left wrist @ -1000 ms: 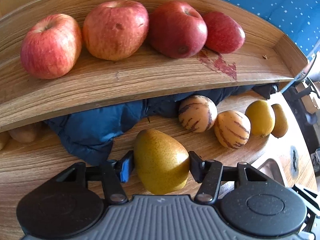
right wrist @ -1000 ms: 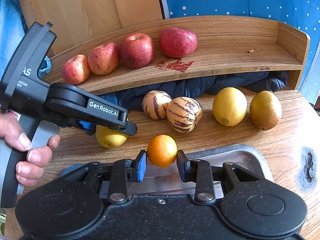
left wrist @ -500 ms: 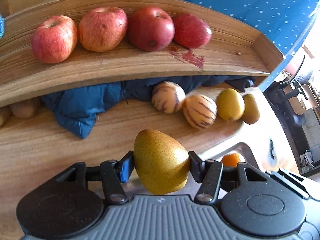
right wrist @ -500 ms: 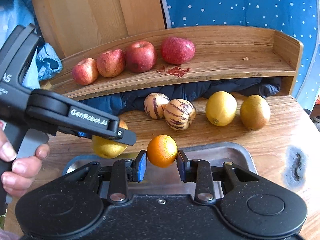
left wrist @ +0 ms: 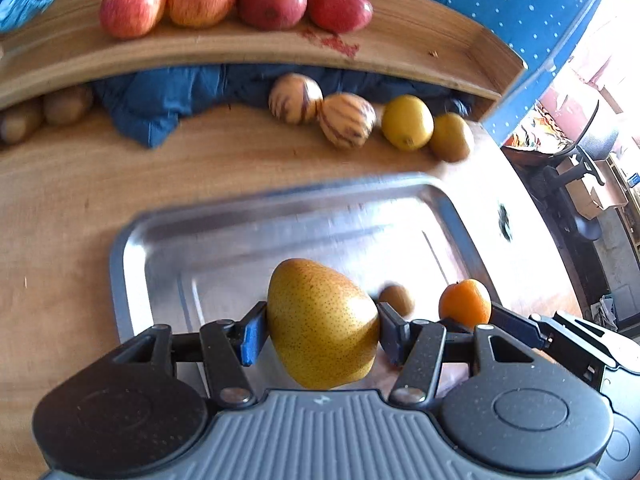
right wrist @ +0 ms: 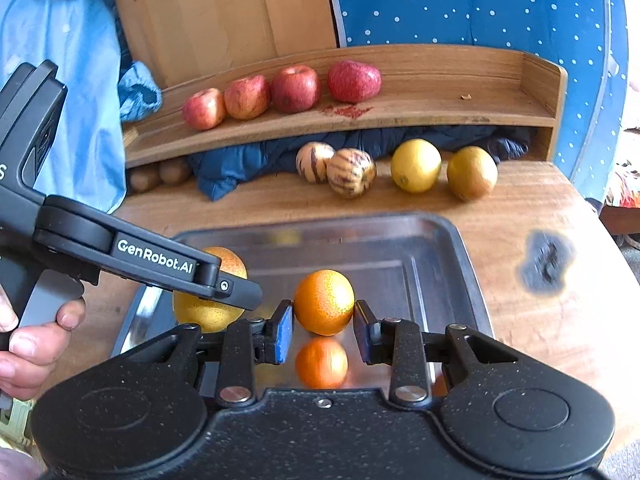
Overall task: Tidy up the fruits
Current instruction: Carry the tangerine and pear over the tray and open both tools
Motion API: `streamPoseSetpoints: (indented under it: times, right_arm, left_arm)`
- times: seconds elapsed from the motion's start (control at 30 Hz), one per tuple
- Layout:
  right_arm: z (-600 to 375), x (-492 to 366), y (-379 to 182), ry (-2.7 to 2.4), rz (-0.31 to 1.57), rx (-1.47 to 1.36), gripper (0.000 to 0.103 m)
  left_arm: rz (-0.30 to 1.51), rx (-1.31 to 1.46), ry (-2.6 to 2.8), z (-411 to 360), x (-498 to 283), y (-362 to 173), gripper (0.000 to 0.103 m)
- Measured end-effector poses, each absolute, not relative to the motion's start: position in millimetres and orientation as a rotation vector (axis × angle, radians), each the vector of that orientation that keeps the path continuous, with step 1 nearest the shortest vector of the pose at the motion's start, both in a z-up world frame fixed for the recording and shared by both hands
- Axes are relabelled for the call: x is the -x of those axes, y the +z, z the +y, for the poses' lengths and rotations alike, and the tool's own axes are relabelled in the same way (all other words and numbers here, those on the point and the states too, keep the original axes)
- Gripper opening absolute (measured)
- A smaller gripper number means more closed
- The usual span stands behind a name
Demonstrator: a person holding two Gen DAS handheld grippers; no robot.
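Overhead, pear (left wrist: 322, 322), orange (right wrist: 324, 302), tray (right wrist: 440, 264).

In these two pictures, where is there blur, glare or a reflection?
Left wrist view: the metal tray is smeared by motion blur, with bright glare at the far right edge; the pear stays sharp. Right wrist view: the orange is sharp and mirrored in the tray.
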State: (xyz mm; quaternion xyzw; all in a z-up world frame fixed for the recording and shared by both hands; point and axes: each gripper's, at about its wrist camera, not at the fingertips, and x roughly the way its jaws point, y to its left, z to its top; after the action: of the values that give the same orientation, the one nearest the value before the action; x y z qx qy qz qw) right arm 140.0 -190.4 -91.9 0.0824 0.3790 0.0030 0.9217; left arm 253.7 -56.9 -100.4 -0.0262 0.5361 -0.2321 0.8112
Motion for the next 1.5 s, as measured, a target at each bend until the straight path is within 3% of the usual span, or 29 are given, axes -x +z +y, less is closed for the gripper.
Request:
streamPoseSetpoints:
  times: [0.53, 1.2, 1.33, 1.5]
  right_arm:
    - [-188.0, -97.0, -103.9, 0.039, 0.852, -0.143, 0.034]
    - [-179.3, -101.2, -111.7, 0.106, 0.866, -0.082, 0.037]
    - [-179.9, -98.6, -111.6, 0.114, 0.865, -0.089, 0.041]
    - [-183.8, -93.9, -110.0, 0.114, 0.875, -0.110, 0.054]
  left_arm:
    - [1.147, 0.033, -0.448, -57.5, -191.9, -104.1, 0.061]
    - [1.107, 0.020, -0.356, -49.8, -177.9, -106.1, 0.062]
    - [1.115, 0.019, -0.343, -48.1, -176.3, -105.2, 0.066]
    - [1.103, 0.011, -0.332, -41.8, -171.6, -98.1, 0.082]
